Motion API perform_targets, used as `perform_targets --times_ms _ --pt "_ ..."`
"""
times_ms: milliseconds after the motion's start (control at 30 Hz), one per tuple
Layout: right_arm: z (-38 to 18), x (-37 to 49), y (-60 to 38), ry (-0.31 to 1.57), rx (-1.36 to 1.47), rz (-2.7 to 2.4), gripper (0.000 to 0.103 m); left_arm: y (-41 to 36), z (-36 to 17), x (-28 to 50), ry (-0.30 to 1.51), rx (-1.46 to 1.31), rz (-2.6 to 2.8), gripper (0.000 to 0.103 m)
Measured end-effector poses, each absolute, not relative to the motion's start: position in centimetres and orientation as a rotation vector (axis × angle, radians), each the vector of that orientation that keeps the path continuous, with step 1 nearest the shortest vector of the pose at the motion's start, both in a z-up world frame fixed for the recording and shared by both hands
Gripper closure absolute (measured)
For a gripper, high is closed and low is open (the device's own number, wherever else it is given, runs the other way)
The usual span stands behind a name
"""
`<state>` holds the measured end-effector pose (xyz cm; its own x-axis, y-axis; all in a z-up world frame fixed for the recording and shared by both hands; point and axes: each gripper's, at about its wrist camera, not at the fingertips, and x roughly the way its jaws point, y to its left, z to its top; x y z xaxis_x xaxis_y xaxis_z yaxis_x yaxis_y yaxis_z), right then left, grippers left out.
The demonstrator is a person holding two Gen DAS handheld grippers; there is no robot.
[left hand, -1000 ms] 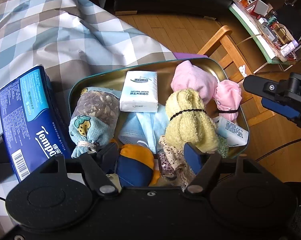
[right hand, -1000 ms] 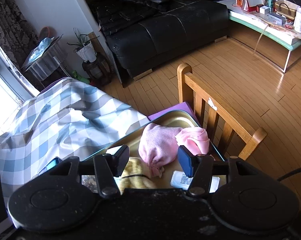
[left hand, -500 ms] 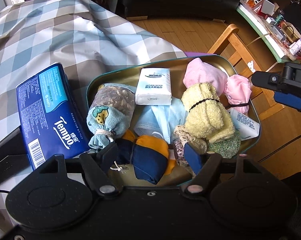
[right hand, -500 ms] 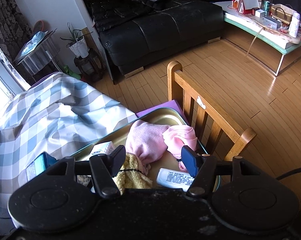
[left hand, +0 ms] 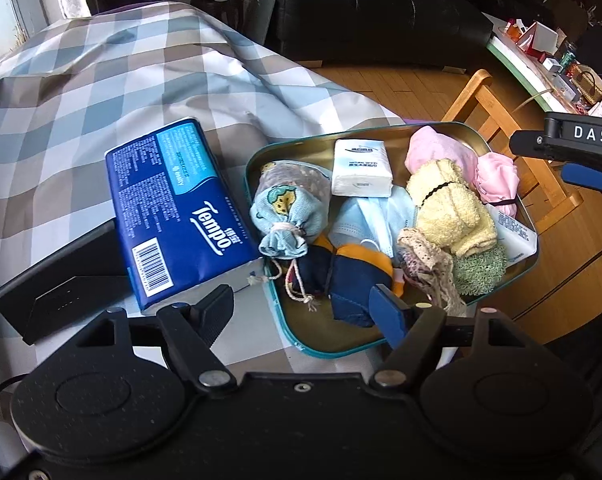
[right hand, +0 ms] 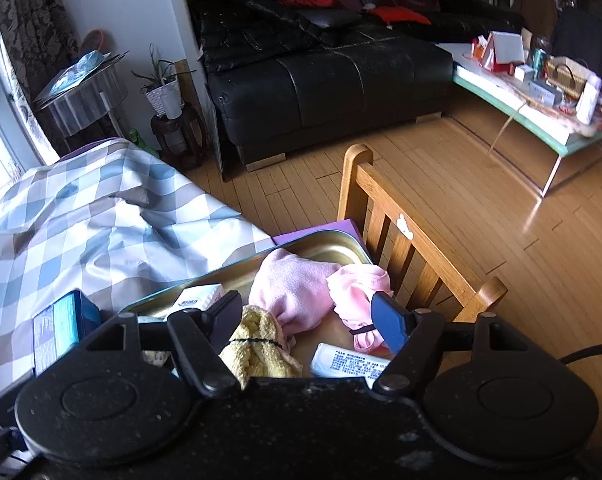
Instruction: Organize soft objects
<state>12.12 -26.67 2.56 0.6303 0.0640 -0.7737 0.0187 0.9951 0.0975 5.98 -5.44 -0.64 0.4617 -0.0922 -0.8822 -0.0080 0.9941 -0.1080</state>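
Note:
A teal-rimmed metal tray point(left hand: 257, 160) on the checked cloth holds a drawstring pouch point(left hand: 287, 208), a white tissue pack point(left hand: 361, 168), blue face masks point(left hand: 373, 216), a yellow towel roll point(left hand: 449, 208), pink cloths point(left hand: 497, 176) and a navy and orange bean bag point(left hand: 357, 280). My left gripper point(left hand: 303, 306) hangs over the tray's near left corner, its jaws opening with nothing between them. My right gripper point(right hand: 307, 312) hovers over the tray's right end above the pink cloth point(right hand: 293, 288) and the yellow towel roll point(right hand: 257, 344); its jaws are opening and hold nothing.
A blue Tempo tissue pack point(left hand: 173, 208) lies just left of the tray, with a black device point(left hand: 61, 280) beside it. A wooden chair back point(right hand: 413, 248) stands close behind the tray's right end. A wipes packet point(right hand: 349, 364) lies in the tray. A sofa point(right hand: 333, 68) and a cluttered low table point(right hand: 541, 92) are further off.
The left gripper has drawn back and leftward, so the whole tray and the Tempo pack now show. The right gripper's jaws have spread wider over the pink cloths.

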Motion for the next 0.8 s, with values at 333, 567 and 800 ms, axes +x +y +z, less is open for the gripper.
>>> perform_targets --times_ms 333,567,800 --pt "1.2 7.9 -24.7 0.855 0.055 0.036 0.031 -3.6 -1.0 3.4 1.073 -0.104 -0.031 0.031" --pt "1.2 5.0 -23.9 0.81 0.027 0.061 0.027 -2.3 -0.6 1.8 1.045 -0.121 -0.01 0.031" --pt "1.4 2.0 -22.7 0.771 -0.045 0.089 0.025 -1.1 -0.4 0.7 1.01 -0.142 0.015 0.031"
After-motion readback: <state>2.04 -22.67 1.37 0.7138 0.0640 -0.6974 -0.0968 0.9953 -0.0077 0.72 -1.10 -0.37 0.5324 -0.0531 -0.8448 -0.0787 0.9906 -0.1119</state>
